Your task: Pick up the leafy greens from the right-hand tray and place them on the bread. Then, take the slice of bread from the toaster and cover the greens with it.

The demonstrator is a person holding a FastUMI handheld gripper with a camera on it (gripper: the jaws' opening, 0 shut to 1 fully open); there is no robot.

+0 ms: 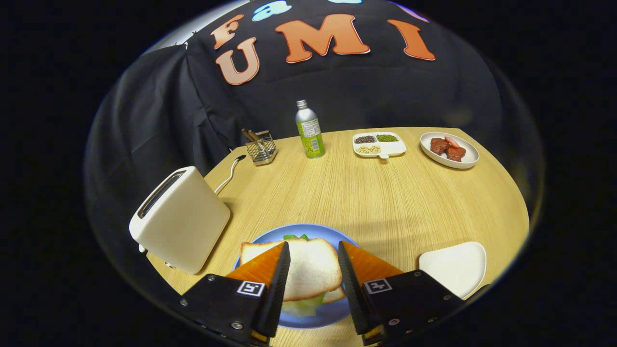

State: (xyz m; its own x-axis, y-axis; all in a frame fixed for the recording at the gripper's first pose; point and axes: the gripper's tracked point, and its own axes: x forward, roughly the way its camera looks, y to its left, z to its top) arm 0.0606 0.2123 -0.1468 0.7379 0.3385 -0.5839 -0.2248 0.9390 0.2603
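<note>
A slice of white bread (311,267) lies on top of leafy greens (308,304) and a lower slice, all on a blue plate (313,232). Green leaf edges peek out at the far side (295,236) and the near side of the stack. My gripper (313,258) hovers over the top slice with its fingers open on either side of it, not pressing on it. The white toaster (181,219) stands to the left of the plate, its slot showing no bread. A white tray (455,267) to the right of the plate holds nothing.
At the back of the round wooden table (385,193) stand a metal bottle (309,130), a wire holder (260,147), a divided dish of beans (379,143) and a plate of red meat (449,149). A spoon (230,172) lies behind the toaster.
</note>
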